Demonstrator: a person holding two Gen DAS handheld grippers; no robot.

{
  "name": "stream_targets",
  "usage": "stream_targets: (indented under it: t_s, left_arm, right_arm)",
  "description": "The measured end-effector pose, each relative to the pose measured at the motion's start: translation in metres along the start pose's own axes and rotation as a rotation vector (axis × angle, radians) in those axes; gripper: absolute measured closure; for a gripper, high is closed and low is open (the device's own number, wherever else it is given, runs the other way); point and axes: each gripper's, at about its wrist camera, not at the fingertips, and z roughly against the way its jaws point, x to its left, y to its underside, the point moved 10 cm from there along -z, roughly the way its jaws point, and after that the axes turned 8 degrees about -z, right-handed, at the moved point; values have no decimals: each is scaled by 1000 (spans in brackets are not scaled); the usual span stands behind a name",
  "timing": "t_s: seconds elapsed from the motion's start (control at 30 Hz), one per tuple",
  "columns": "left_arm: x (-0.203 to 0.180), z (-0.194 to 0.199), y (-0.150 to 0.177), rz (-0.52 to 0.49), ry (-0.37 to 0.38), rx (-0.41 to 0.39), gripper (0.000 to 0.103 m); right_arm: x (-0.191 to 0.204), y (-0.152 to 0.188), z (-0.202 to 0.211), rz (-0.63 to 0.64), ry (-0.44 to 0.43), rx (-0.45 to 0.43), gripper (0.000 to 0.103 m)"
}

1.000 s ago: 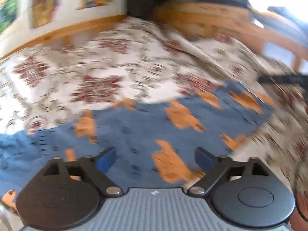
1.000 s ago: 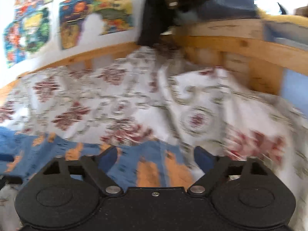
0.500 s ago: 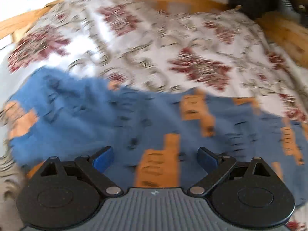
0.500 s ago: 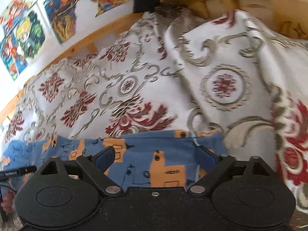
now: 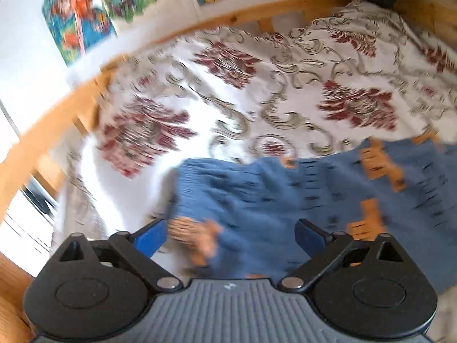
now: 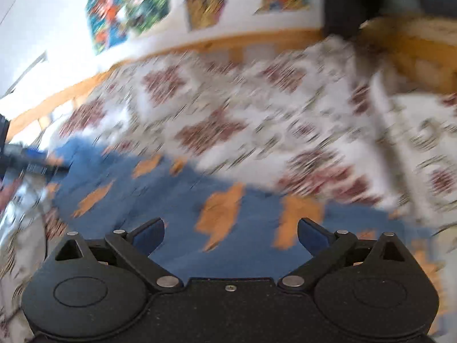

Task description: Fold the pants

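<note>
Blue pants (image 5: 285,200) with orange prints lie spread on a patterned bedspread (image 5: 257,91). In the left wrist view their gathered left end, probably the waistband, sits just ahead of my left gripper (image 5: 231,235), which is open with nothing between its blue pads. The right wrist view is blurred; the pants (image 6: 177,200) stretch from lower right to the left. My right gripper (image 6: 231,234) hovers open over the blue cloth. The other gripper (image 6: 31,157) shows at the far left edge of that view, near the pants' far end.
A wooden bed rail (image 5: 57,108) runs along the back and left, with colourful pictures (image 5: 85,20) on the white wall behind. A dark object (image 6: 348,3) stands at the far right corner by the wooden frame (image 6: 414,54). The bedspread (image 6: 271,108) lies open beyond the pants.
Both views have swung quickly. The left gripper has moved toward the left end of the pants. The right gripper has pulled back over the blue cloth. Both stayed open.
</note>
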Motion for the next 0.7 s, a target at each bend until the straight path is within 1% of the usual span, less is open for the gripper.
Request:
stream_targets:
  t_s: [0.03,0.07,0.1,0.13,0.2,0.23,0.27,0.33,0.4,0.43,0.47,0.53,0.57,0.6,0.63,0.67,0.7]
  left_arm:
    - [4,-4,8,-10,-29,31,3]
    - [10,-9,19,-5,-61,80,4]
    - [12,-12,27,5,-80,116,5]
    - [15,-11,36,23,-91,140,5]
    - [16,2,39,54,-88,128,5]
    - [16,10,36,70,-96,125,5]
    - [16,19,32,88,-104,105,4]
    - [11,36,17,121,-105,24,2]
    - [-2,44,0,146,-75,-70,0]
    - [-14,44,-11,155,-42,-116,0]
    - [-28,41,-24,155,-2,-146,0]
    - [-56,32,-44,140,83,-193,0]
    - [-72,26,-50,128,123,-215,0]
    - [-85,20,-51,120,145,-227,0]
    - [-99,8,-48,109,169,-219,0]
    - [-111,-7,-40,98,183,-175,2]
    - [-118,-21,-27,93,182,-108,3]
  right_arm:
    - [4,10,-7,12,-4,36,3]
    - [5,18,-12,29,16,60,3]
    - [2,26,-17,51,61,81,3]
    - [-5,33,-19,80,128,98,4]
    - [-18,40,-11,95,216,98,4]
    - [-22,39,-5,80,230,93,4]
    - [-24,37,1,63,230,83,4]
    - [-21,28,10,71,214,44,3]
    - [-9,16,11,131,211,-4,1]
    - [-2,13,8,157,203,-18,1]
    - [6,10,2,179,186,-23,1]
    - [19,10,-13,206,146,-9,1]
    - [25,13,-22,217,126,5,1]
    - [30,18,-30,229,113,24,1]
    - [33,23,-38,246,115,44,1]
    - [34,27,-46,263,129,61,1]
    - [32,33,-51,280,149,78,1]
